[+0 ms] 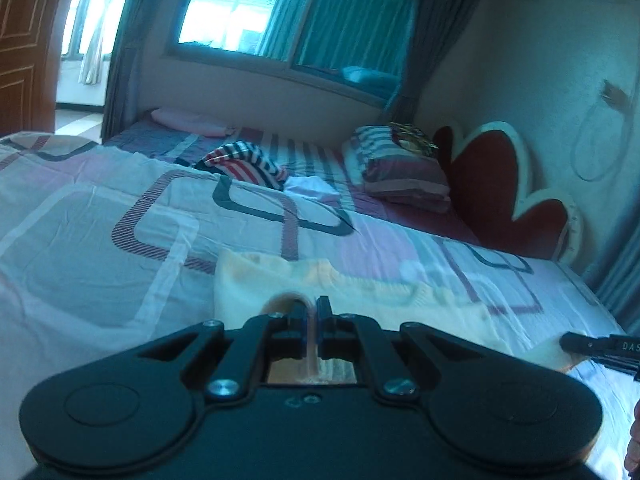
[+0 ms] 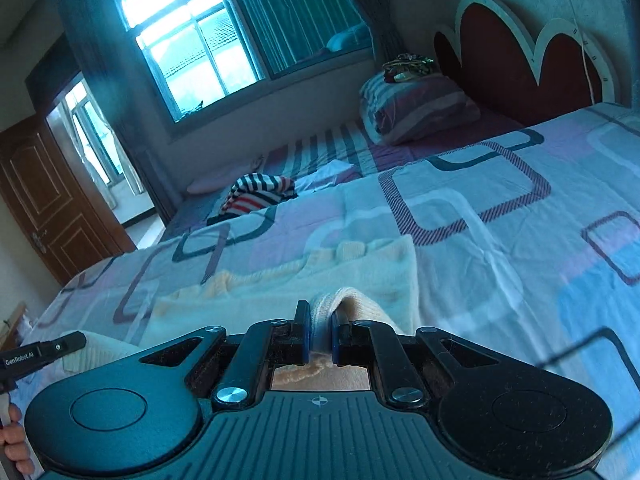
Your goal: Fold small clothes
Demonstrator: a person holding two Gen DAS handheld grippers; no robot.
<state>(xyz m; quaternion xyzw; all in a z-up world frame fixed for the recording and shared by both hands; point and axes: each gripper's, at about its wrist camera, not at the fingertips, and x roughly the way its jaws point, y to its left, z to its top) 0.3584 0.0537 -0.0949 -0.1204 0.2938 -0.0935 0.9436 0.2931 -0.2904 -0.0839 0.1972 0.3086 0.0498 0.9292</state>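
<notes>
Item: knit (image 1: 256, 280), cream, small garment, lying on the quilt (image 1: 100, 220) of a bed. In the left wrist view it spreads from the middle of the frame toward 4 o'clock; in the right wrist view it runs from centre toward 8 o'clock. Its far edge lies flat on the quilt, while the near edge is raised at two points, probably so the near half can be carried over the far half for a fold.

Left gripper (image 1: 314, 312): jaws drawn almost together, a thin fold of the knit's edge pinched between the pads. It shows again at 9 o'clock in the right wrist view, at the knit's other near corner.

Right gripper (image 2: 320, 328): jaws narrow, clamped on a thicker ribbed bunch of the knit that stands up between the blue pads. One grip per corner keeps the edge taut and straight, as judged.

Hand (image 2: 12, 432): part of the person's hand at 8 o'clock, behind the left gripper.

Other stock, all well apart from the knit at about 12 o'clock: striped garment (image 1: 244, 164), bunched; white cloth (image 1: 310, 188) just beside it; folded bedding (image 1: 400, 168) against the headboard (image 1: 488, 184); pink pillow (image 1: 188, 122) under the window (image 1: 280, 12). None seems to be part of this fold.
</notes>
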